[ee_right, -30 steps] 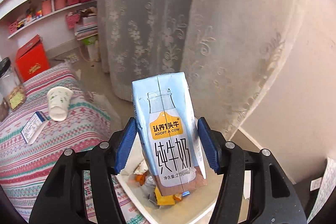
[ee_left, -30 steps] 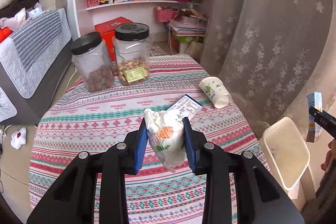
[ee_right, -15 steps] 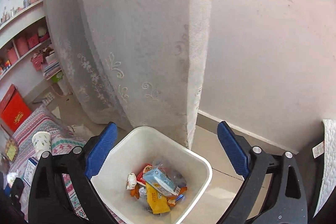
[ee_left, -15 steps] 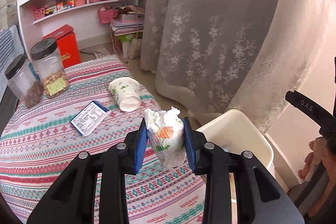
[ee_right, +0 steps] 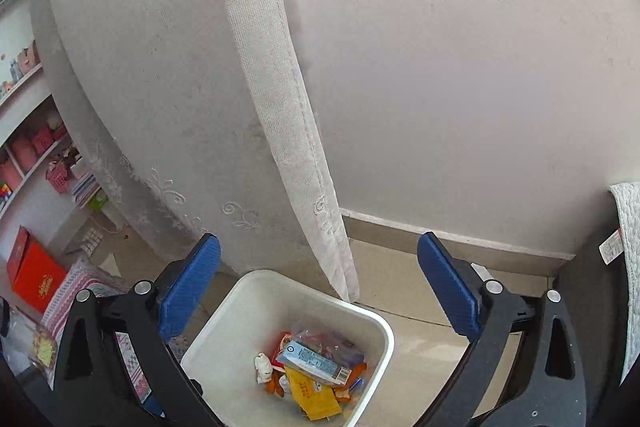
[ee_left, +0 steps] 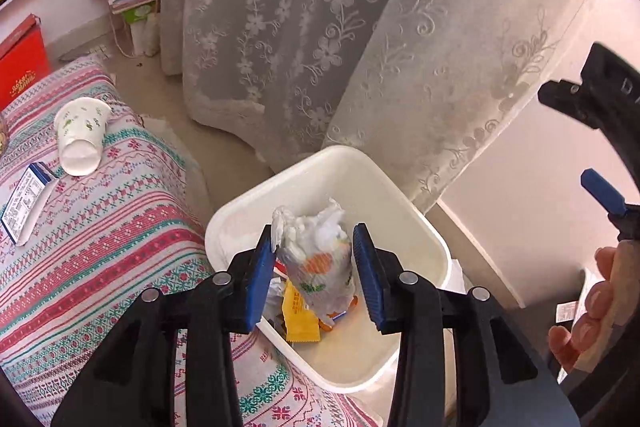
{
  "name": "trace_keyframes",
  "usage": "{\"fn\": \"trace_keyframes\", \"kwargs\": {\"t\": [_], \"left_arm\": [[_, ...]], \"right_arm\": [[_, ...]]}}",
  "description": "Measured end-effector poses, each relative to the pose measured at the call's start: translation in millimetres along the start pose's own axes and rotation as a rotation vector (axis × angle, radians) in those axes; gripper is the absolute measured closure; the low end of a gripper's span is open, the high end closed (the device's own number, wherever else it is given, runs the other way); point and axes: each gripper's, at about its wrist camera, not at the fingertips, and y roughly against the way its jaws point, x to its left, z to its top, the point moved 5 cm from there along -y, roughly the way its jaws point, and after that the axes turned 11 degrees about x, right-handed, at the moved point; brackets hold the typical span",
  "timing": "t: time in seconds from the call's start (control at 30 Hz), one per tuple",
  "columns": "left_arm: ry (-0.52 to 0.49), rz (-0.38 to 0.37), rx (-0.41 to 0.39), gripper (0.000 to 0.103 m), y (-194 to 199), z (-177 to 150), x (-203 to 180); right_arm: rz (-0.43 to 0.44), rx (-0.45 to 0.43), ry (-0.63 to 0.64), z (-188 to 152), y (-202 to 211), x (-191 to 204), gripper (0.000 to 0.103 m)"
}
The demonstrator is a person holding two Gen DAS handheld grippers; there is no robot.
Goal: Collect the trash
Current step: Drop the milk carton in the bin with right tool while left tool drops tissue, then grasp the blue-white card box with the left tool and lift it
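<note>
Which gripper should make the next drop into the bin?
Left. The left gripper holds the crumpled paper cup directly over the white bin, so it likely only needs to open. The right gripper is open and holds nothing.

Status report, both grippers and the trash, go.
Left gripper shut on crumpled paper cup, over white bin. Right gripper open, empty. Milk carton binned. Path clear.

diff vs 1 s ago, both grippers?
The right gripper let go of the milk carton, which now lies in the bin; its jaws stand wide open. The left gripper swung from the table to above the bin. Unchanged: left jaws shut on the crumpled wrapper; the cup on the table.
</note>
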Motion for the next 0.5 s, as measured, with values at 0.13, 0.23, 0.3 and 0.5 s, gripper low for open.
{"fn": "trace_keyframes", "kwargs": {"t": [0.13, 0.23, 0.3, 0.5], "left_arm": [[-0.005, 0.027, 0.009, 0.039, -4.0, -5.5, 9.4], [0.022, 0.067, 0.000, 0.031, 4.1, -3.9, 30.8], [0.038, 0.129, -0.012, 0.028, 11.0, -0.2, 52.3], [0.082, 0.358, -0.009, 0.024, 28.2, 6.0, 133.6]], "right_arm": [[0.003, 0.004, 0.015, -1.6, -0.4, 5.4, 0.007], [0.020, 0.021, 0.030, -6.1, -1.4, 14.2, 0.007], [0.042, 0.048, 0.056, -12.7, -4.0, 26.7, 0.007], [0.092, 0.122, 0.230, -44.3, -10.2, 86.9, 0.007]]}}
